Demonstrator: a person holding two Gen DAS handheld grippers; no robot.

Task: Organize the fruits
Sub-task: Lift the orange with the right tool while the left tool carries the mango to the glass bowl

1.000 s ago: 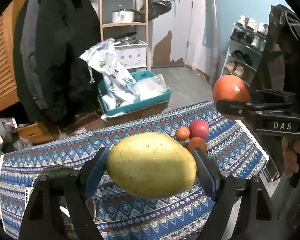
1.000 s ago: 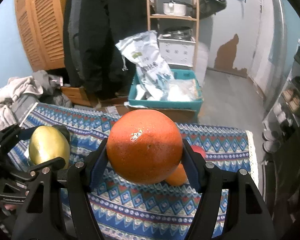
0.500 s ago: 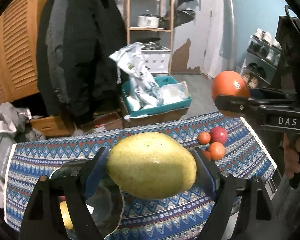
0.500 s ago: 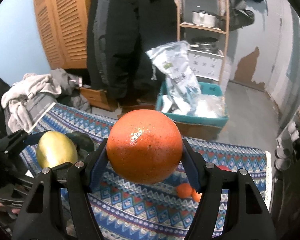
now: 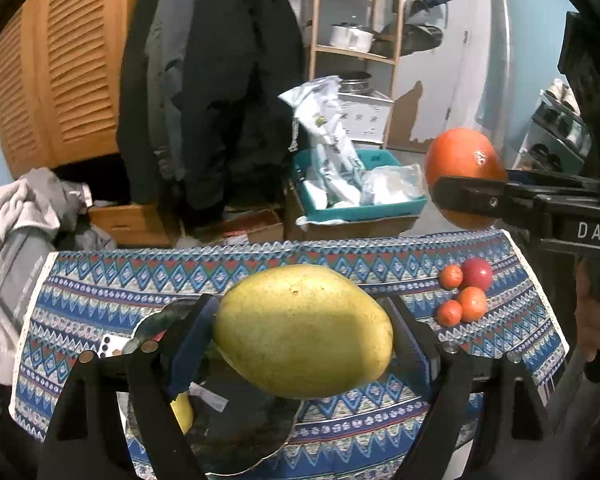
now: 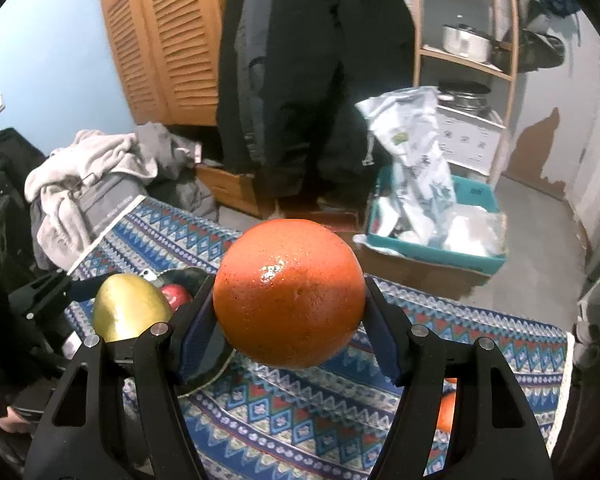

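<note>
My left gripper (image 5: 300, 340) is shut on a yellow-green mango (image 5: 302, 330), held over a dark glass plate (image 5: 236, 432) that lies on the patterned tablecloth (image 5: 100, 292). Another yellow fruit (image 5: 184, 412) lies on that plate. My right gripper (image 6: 288, 328) is shut on a large orange (image 6: 288, 292); it shows in the left wrist view at the right as the orange (image 5: 462, 160) above the table's far edge. In the right wrist view the mango (image 6: 128, 308) hangs at the left over the plate (image 6: 208, 356), where a red fruit (image 6: 174, 294) lies.
Several small oranges and a red apple (image 5: 476, 274) cluster on the cloth's right side. Beyond the table stand a teal bin (image 5: 356, 204) with bags, a wooden shelf (image 5: 356, 52), hanging dark coats (image 5: 220, 80) and a pile of clothes (image 5: 24, 216) at the left.
Both grippers have carried their fruit leftward over the table. The dark plate has come into view beneath the mango, and the small fruit cluster has slid to the right of the view.
</note>
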